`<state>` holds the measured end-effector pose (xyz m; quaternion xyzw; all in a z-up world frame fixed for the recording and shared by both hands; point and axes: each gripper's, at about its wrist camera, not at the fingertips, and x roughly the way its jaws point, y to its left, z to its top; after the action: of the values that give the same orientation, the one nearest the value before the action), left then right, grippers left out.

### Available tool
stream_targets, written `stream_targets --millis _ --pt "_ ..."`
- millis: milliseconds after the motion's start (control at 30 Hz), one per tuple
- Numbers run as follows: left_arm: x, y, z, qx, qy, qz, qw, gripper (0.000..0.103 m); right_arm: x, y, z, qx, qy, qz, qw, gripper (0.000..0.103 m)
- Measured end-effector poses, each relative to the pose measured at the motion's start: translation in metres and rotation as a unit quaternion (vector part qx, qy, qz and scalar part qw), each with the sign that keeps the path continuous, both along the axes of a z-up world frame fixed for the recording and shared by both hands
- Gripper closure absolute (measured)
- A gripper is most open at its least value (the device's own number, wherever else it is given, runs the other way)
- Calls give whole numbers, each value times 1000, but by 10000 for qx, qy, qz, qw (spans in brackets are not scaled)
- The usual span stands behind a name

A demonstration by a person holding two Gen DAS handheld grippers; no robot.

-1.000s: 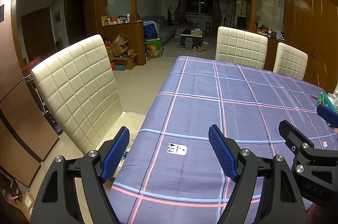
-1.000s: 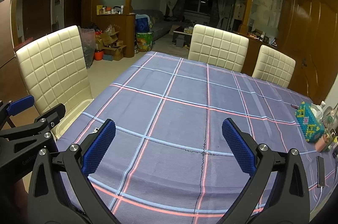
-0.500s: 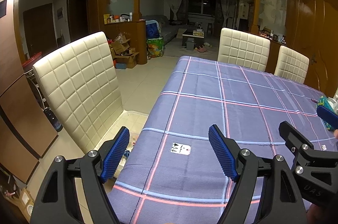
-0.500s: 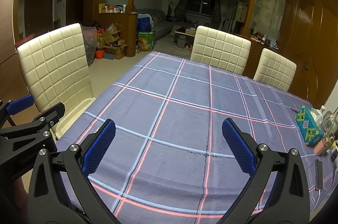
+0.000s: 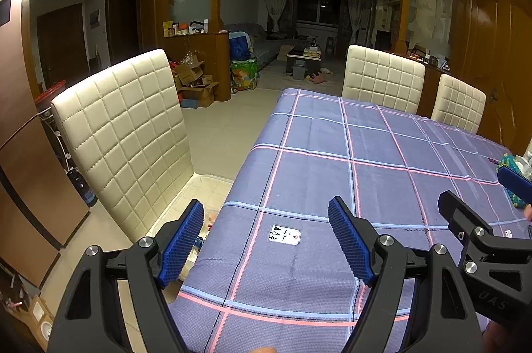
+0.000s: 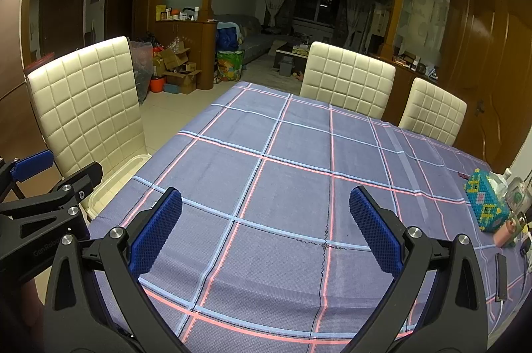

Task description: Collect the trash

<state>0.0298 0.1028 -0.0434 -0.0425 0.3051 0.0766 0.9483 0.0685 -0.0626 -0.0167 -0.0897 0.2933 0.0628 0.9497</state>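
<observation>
A small white printed tag (image 5: 286,235) lies flat on the blue checked tablecloth (image 5: 365,160). My left gripper (image 5: 266,216) hovers over the table's near left corner, open, with the tag on the cloth between and just beyond its blue pads (image 5: 345,236). Nothing is held in it. My right gripper (image 6: 266,203) is open too, above bare cloth to the right of the left one, and it holds nothing. Each gripper shows at the edge of the other's view: the right gripper (image 5: 482,196) and the left gripper (image 6: 56,176).
A cream quilted chair (image 5: 126,133) stands at the table's left side with a pale plastic tub (image 5: 212,190) below it. Two more chairs (image 6: 345,83) stand at the far end. A teal beaded box (image 6: 485,203), a pink item (image 6: 505,235) and a dark flat device (image 6: 500,276) crowd the right edge.
Almost nothing: both views have drifted only slightly. Both grippers remain open and the tag lies where it was.
</observation>
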Motion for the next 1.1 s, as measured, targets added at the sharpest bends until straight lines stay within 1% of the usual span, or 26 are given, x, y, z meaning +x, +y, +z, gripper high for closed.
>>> stream_targets --millis 500,667,900,1100 --pt "0 -1 2 18 -25 22 10000 28 0 0 0 1 -4 3 10000 4" --pt "-1 1 1 -83 -108 -30 9999 28 0 0 0 5 2 1 10000 4" --pt "-3 1 2 -49 -196 34 9998 28 1 -1 1 1 1 3 10000 4" --pt "-4 1 1 -51 -174 9 9998 28 1 -1 1 8 3 -4 10000 4"
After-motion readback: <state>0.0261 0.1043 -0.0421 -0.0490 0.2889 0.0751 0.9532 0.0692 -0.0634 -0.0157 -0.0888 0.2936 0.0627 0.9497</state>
